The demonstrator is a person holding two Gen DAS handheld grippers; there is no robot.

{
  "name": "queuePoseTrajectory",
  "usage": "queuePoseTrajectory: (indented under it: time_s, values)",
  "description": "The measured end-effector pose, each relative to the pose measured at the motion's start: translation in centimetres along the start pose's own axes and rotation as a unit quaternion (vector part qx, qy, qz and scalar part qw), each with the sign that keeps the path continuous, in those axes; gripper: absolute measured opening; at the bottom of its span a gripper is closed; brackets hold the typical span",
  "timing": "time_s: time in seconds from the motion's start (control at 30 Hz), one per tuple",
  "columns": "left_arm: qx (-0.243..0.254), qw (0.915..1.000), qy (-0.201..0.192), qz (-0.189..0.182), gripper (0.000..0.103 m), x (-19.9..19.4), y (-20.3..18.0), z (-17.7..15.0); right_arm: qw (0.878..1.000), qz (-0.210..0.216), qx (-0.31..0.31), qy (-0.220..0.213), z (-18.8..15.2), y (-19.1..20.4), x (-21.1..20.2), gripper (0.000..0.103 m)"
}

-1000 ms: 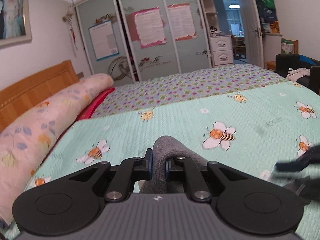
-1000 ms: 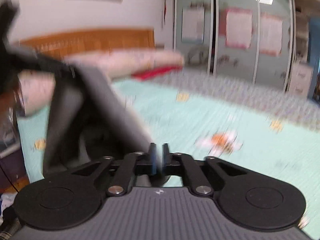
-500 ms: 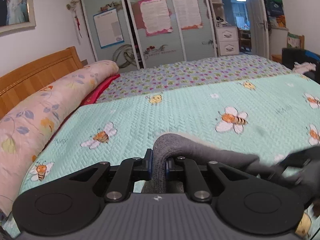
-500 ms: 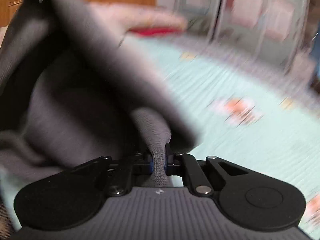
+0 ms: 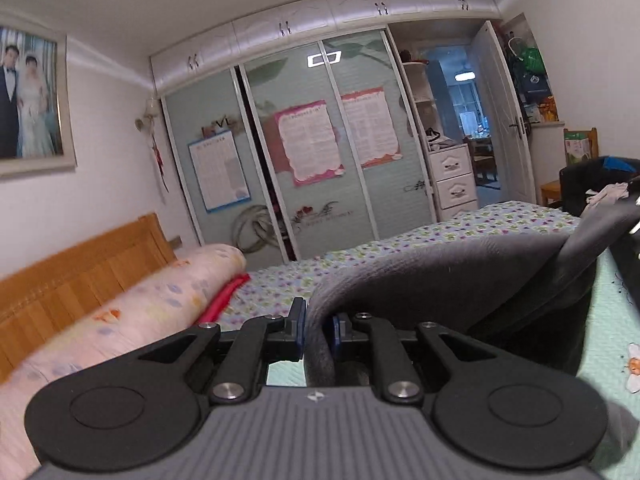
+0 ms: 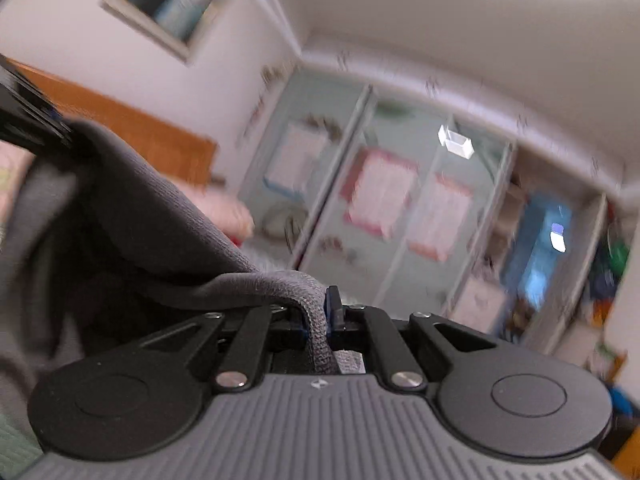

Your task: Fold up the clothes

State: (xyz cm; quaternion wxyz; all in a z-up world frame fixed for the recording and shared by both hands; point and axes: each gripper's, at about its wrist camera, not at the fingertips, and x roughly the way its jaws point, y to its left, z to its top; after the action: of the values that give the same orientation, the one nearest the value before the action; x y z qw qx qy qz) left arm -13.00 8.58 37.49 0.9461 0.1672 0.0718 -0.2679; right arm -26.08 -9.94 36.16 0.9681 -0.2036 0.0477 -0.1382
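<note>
- So, left gripper (image 5: 316, 328): jaws easing apart slightly, but the blue pads still pinch a thick rolled edge of the grey garment (image 5: 460, 276) between them.
- From that pinch the grey fabric rises and sweeps to the right in the left wrist view, forming a broad arched span that fills the lower right.
- At the far right edge of that view the fabric runs up to a dark shape, probably the other gripper; too cut off to be sure.
- Right gripper (image 6: 320, 320): nearly closed, clamped on a ribbed grey hem of the same garment; the hem passes down between the pads and a small pale label shows just behind them.
- In the right wrist view the cloth stretches up and left from the jaws to the left gripper's black fingers (image 6: 28, 120) at the upper left edge.
- The garment hangs slung between the two grippers, sagging in the middle, above the bed.
- Below and beside it: the mint bee-print blanket (image 5: 616, 320), seen at right under the cloth.
- Further back, a flowered sheet (image 5: 440, 236) covers the rest of the bed.
- Left side: long floral bolster pillow (image 5: 120, 320) along the wooden headboard (image 5: 80, 268), a red strip tucked beside it.
- Far wall: sliding wardrobe doors (image 5: 320, 152) with posters; open doorway (image 5: 468, 120) at right.
- Right wrist view is tilted and motion-blurred; background details are soft.
</note>
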Motion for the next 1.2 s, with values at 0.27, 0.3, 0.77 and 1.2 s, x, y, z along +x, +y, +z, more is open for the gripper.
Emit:
queuePoseTrajectory:
  time_s: [0.27,0.3,0.77,1.2]
  values:
    - [0.012,0.9902,0.124,-0.064,0.018,1.5,-3.1,-8.8,0.973,0.009,-0.220,-0.066,-0.9,0.0,-8.7,0.006]
    - [0.017,0.9859,0.150,-0.073,0.018,2.0,-4.2,-10.6,0.971,0.021,-0.232,-0.048,-2.3,0.5,-9.1,0.006]
    - [0.002,0.9673,0.242,-0.077,0.017,7.1,-9.0,-16.7,0.970,-0.047,-0.238,0.000,-9.2,0.8,-11.3,0.004]
    - [0.002,0.9921,0.123,-0.024,0.019,7.0,-7.3,-6.0,0.983,-0.158,-0.091,0.022,-10.2,-8.0,-5.9,0.005]
